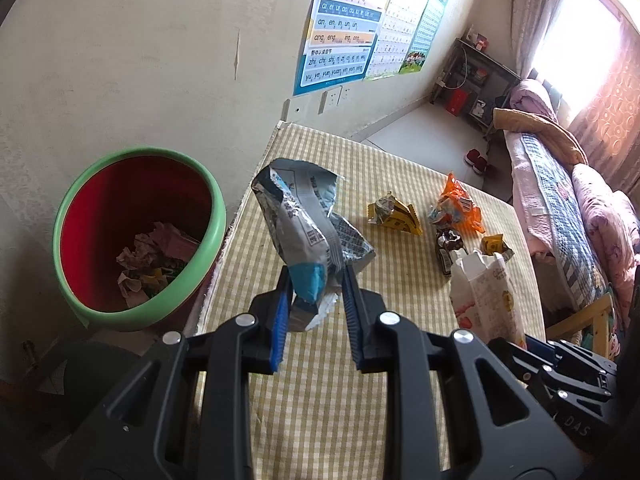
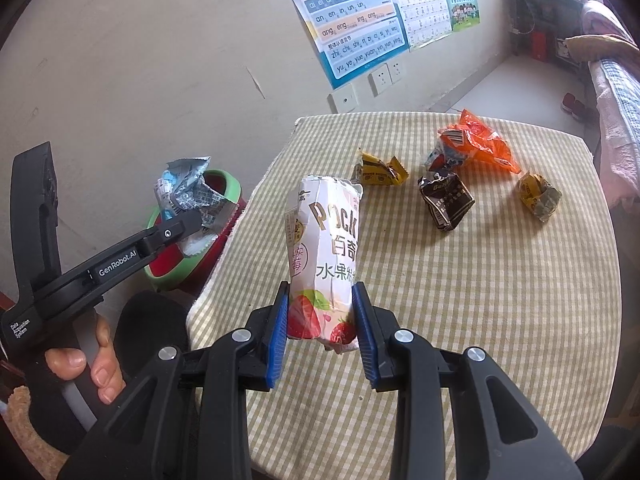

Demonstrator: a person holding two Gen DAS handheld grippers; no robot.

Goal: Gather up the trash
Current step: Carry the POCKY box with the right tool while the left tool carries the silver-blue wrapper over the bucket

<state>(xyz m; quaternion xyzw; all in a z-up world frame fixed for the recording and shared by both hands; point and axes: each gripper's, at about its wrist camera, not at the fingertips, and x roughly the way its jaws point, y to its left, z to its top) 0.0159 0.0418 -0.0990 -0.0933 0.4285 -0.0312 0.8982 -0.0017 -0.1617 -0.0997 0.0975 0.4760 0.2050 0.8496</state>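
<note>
Carrying the blue-and-silver wrapper [image 1: 308, 236] clamped in the left gripper [image 1: 314, 300] toward the red bin [image 1: 138, 236] beside the table [image 1: 320, 400] — release only above its mouth — while the right gripper [image 2: 323, 316] is pinching the Pocky box [image 2: 326, 256].

Matt black plastic left gripper [image 1: 316, 276], ribbed blue rubber-like pads [image 1: 280, 320], bright metal pivot pins. Glossy crinkled silver-and-blue foil wrapper [image 1: 304, 224] clamped between pads. Smooth semi-gloss plastic bin, green rim, red inside [image 1: 100, 216], at 9 o'clock; crumpled paper within. Woven yellow-and-white checked cloth table cover [image 2: 480, 300], matt. Matt black plastic right gripper [image 2: 324, 304] closed on creased pink-and-white printed card box [image 2: 328, 248], slight sheen. Shiny crumpled orange plastic-film wrapper [image 2: 476, 140] at 1 o'clock.
</note>
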